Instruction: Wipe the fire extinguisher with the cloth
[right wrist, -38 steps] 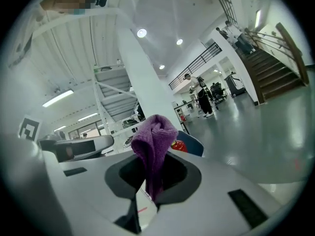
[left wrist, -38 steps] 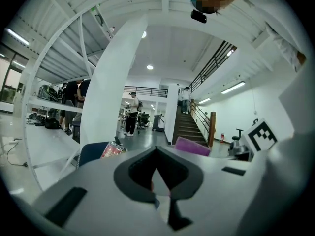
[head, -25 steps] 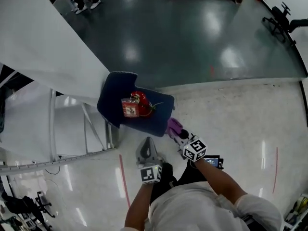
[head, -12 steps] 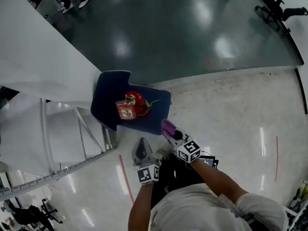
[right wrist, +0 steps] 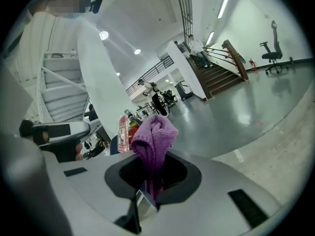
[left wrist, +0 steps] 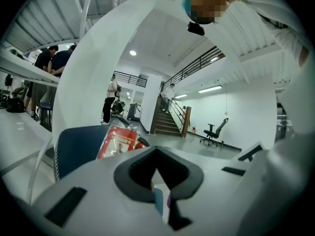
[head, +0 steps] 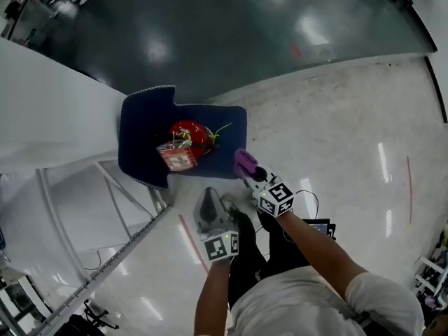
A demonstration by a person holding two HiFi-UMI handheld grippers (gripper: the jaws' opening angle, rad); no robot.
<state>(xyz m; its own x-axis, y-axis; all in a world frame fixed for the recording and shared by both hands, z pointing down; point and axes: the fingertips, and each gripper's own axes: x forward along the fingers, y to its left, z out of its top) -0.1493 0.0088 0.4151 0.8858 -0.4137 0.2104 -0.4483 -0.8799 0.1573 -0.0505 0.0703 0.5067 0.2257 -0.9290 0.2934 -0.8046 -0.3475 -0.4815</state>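
Note:
A red fire extinguisher (head: 190,134) with a red and white tag (head: 176,158) stands on a dark blue mat (head: 143,128) on the floor. My right gripper (head: 246,168) is shut on a purple cloth (head: 244,162), which bunches up above its jaws (right wrist: 153,134), just right of the mat's near corner. The extinguisher (right wrist: 129,131) shows behind the cloth in the right gripper view. My left gripper (head: 208,200) hovers below the mat, jaws together with nothing between them (left wrist: 160,200). The tag (left wrist: 118,141) and the mat (left wrist: 76,149) lie just beyond it.
A white sloped panel (head: 49,103) and metal frame struts (head: 133,194) stand at the left, touching the mat. Dark glossy floor (head: 245,33) lies beyond, pale floor with a red tape line (head: 190,233) nearby. Distant people, stairs and an office chair (left wrist: 214,132) are far off.
The view has swung, and the extinguisher now sits higher and more to the left. Both grippers have come nearer to the mat, the cloth now beside its near right corner.

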